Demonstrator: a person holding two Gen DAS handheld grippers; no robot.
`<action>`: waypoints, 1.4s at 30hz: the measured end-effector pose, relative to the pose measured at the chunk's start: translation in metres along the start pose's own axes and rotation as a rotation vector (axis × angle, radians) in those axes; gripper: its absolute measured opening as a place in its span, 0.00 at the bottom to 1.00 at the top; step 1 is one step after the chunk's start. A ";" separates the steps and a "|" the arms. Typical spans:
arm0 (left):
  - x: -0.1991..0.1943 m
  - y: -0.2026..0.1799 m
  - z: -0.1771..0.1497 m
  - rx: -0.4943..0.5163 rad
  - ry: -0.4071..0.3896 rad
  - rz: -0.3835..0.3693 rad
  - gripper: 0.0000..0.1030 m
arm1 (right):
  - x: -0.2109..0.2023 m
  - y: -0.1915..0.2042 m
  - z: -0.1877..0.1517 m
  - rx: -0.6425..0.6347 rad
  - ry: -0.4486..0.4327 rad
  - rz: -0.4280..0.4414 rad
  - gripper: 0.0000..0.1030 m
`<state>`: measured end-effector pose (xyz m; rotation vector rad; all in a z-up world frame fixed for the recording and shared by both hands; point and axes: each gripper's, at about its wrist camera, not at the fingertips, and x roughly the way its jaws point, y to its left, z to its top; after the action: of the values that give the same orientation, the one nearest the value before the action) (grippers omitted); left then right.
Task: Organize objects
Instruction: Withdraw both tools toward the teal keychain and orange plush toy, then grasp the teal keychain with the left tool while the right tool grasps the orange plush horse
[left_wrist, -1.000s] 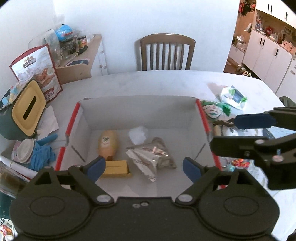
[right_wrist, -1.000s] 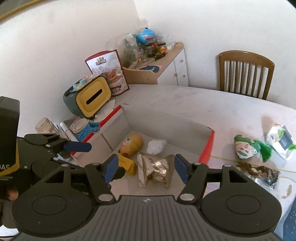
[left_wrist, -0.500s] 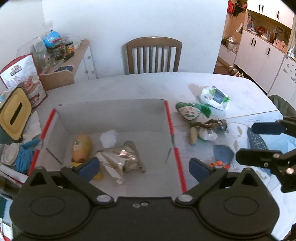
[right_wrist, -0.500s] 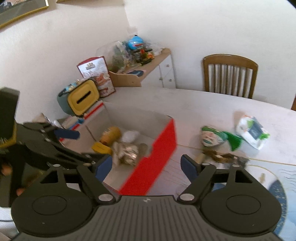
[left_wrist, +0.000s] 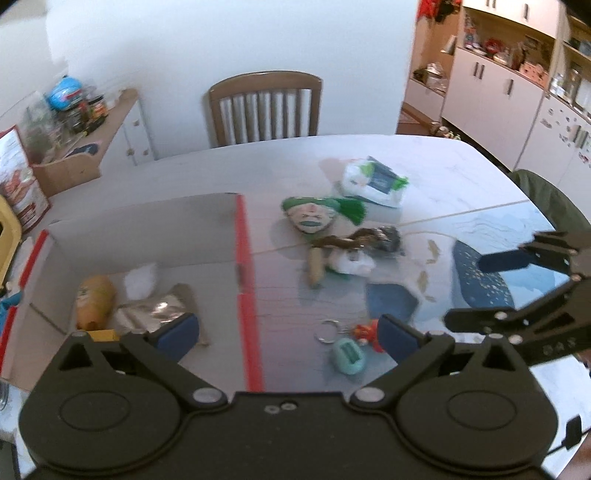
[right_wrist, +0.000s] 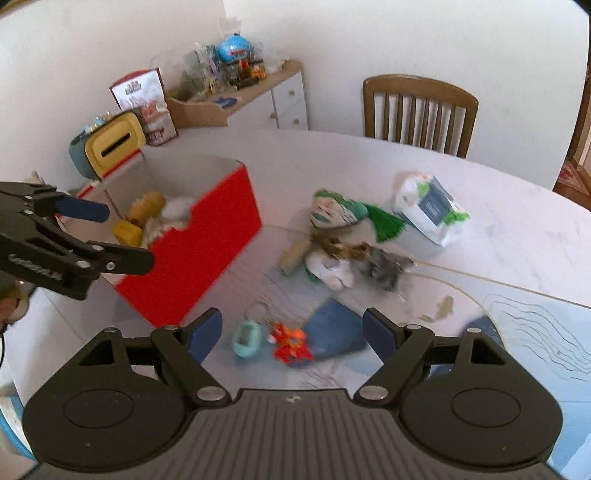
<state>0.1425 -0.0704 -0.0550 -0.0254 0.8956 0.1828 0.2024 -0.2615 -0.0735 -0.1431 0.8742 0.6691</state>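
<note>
Grippers first: we carry the left gripper (left_wrist: 286, 334) with its jaws spread wide and nothing between the pads, hanging over the red edge of the box (left_wrist: 246, 295) and the tabletop beside it. Our right gripper (right_wrist: 291, 330) is also released and empty, its blue fingertips (right_wrist: 205, 332) parted above a small teal keychain (right_wrist: 246, 338) and a red-orange toy figure (right_wrist: 291, 341) that lie on the table (right_wrist: 517, 221), neither one touched.

From the right wrist we see the box as a red-sided open carton at the left part of the table, holding a tan bottle-shaped toy (right_wrist: 146, 206), a yellow block (right_wrist: 127, 232) and a white fluffy lump (right_wrist: 177, 210). The left wrist view adds a crumpled silver foil packet (left_wrist: 159, 306) inside it, next to the bottle-shaped toy.

Outside the box, still on the table, we count a cluster of loose things: a green-haired mask face (left_wrist: 314, 216), a white and green packet (left_wrist: 373, 181) further back, a brown tangled piece (left_wrist: 354, 242) lying over a white soft toy (left_wrist: 349, 264), and a blue cloth patch (left_wrist: 391, 301) near the keychain. The cluster sits just beside the red wall, apart from it.

Beyond the table stand a wooden chair (right_wrist: 419, 110) against the wall and a low cupboard (right_wrist: 258, 99) crowded with jars; a yellow tissue holder (right_wrist: 110, 146) sits behind the box.
</note>
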 end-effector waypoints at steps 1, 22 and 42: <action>0.001 -0.007 -0.001 0.011 -0.002 0.001 1.00 | 0.001 -0.005 -0.002 -0.003 0.010 0.003 0.81; 0.044 -0.063 -0.035 -0.095 0.051 0.013 0.99 | 0.038 -0.029 -0.028 -0.384 0.128 0.153 0.80; 0.095 -0.047 -0.048 -0.315 0.161 0.024 0.62 | 0.100 -0.027 -0.037 -0.609 0.138 0.297 0.51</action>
<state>0.1716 -0.1071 -0.1614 -0.3264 1.0208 0.3469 0.2388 -0.2486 -0.1761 -0.6197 0.8074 1.2045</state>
